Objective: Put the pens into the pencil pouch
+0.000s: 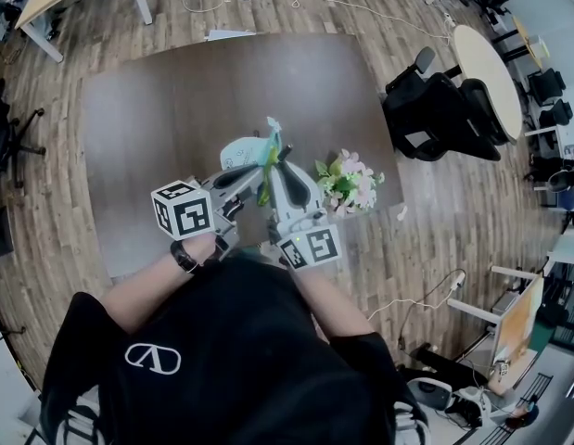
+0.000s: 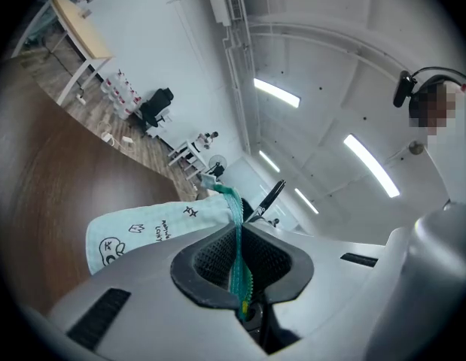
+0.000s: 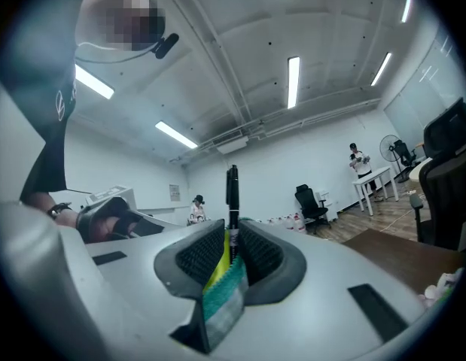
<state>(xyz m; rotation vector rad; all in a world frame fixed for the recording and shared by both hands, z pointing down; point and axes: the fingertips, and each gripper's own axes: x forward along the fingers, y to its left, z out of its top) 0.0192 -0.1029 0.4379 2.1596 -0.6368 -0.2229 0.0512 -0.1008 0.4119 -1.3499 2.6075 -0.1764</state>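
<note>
Left gripper view: left gripper (image 2: 239,256) clamps the pencil pouch (image 2: 146,232) by its zipper (image 2: 232,203). Right gripper (image 3: 229,253) grips the pen (image 3: 232,190), pointing twelve o'clock; keep the mouth taut.

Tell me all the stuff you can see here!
pencil pouch: one, mint green with doodles, held up over the table by its teal zipper edge
pen: one, black, upright in the right gripper's jaws
flowers: one bunch, pink and white, on the table near its right edge
table: one, dark brown, under the grippers
office chairs: several, black, on the wood floor at right
left gripper: one, grey, jaws shut on the pouch's zipper edge
right gripper: one, grey, jaws shut on the pen, with zipper edge between them too
</note>
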